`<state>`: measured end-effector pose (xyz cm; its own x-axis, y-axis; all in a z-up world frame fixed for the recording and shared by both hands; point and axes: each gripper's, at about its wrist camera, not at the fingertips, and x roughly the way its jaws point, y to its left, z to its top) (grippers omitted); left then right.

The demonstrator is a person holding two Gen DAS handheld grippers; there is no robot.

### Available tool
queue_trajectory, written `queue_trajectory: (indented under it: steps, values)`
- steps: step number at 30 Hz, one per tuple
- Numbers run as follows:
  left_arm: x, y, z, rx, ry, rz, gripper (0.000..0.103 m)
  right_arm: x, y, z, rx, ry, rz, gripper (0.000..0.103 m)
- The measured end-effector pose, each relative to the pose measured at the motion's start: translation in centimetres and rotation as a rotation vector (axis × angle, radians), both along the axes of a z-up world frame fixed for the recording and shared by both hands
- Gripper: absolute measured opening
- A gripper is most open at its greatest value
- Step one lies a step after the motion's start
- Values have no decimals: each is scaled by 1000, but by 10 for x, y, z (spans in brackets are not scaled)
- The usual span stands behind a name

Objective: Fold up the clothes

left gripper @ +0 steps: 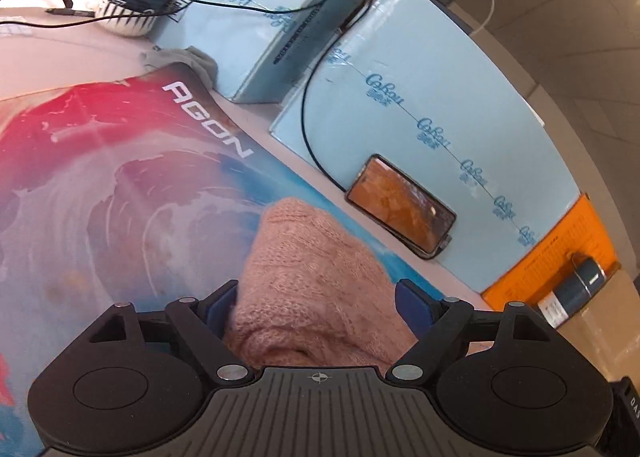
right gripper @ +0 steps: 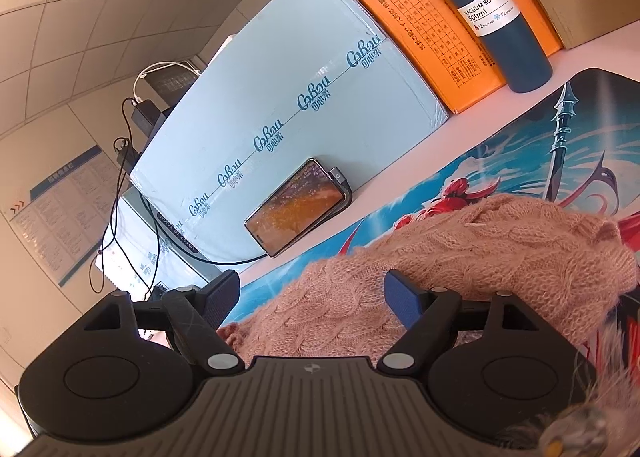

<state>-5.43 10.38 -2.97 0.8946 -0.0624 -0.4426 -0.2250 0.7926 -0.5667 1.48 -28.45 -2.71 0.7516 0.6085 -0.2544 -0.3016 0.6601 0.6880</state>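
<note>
Between the spread fingers of the left gripper (left gripper: 316,303) bunches a pink cable-knit sweater (left gripper: 308,281); the right gripper (right gripper: 312,297), also spread, hovers over it, gripping nothing. Beneath lies a colourful printed desk mat (left gripper: 100,177), with a lit smartphone (right gripper: 298,207) propped nearby.

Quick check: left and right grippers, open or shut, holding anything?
Left gripper: open, straddling the pink cable-knit sweater.
Right gripper: open over it, holding nothing.
</note>
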Motion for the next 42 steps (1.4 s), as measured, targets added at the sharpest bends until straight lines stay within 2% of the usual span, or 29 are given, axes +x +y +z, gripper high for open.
queue_trajectory:
  steps: [1,2,5,8,10,11,14,16,19,22,27,31,33,35,36,39,40,42]
  values:
    - [2,-5,0,25,10,-31,41,0,-1,0,5,2,1,81]
    - [4,-9,-1,46,15,-59,29,-1,-1,0,6,2,-3,82]
    - [-3,-6,6,89,-13,-92,21,-1,-2,0,15,2,-3,82]
    - [-11,3,17,184,-37,-64,20,-2,-3,0,31,-3,8,82]
    - [-13,9,26,284,-37,-4,20,-3,-4,1,50,-5,24,82]
    - [-13,10,30,331,-37,22,20,-4,-5,0,76,-1,43,82]
    - [-13,3,45,426,-72,47,20,2,-7,-5,235,46,163,82]
    - [-13,-17,58,476,-148,-9,20,5,-6,-9,320,82,220,83]
    - [-11,-63,72,580,-242,-132,20,6,-9,-10,341,99,201,83]
    - [-8,-107,75,638,-310,-276,20,6,-16,-10,378,99,188,83]
    - [3,-161,64,677,-328,-501,21,6,-24,-11,443,94,209,84]
    - [14,-190,51,717,-288,-662,27,6,-24,-11,440,95,218,85]
    - [20,-196,49,732,-252,-758,42,7,-23,-12,427,105,219,85]
    - [23,-188,54,712,-253,-824,65,7,-21,-13,415,114,220,85]
    - [24,-180,58,690,-258,-845,70,8,-21,-13,412,118,221,85]
    - [28,-148,74,609,-297,-864,85,8,-18,-14,396,125,225,85]
    - [30,-135,77,582,-313,-853,95,8,-17,-14,383,125,228,85]
    - [38,-106,76,520,-337,-777,98,9,-14,-14,357,126,234,85]
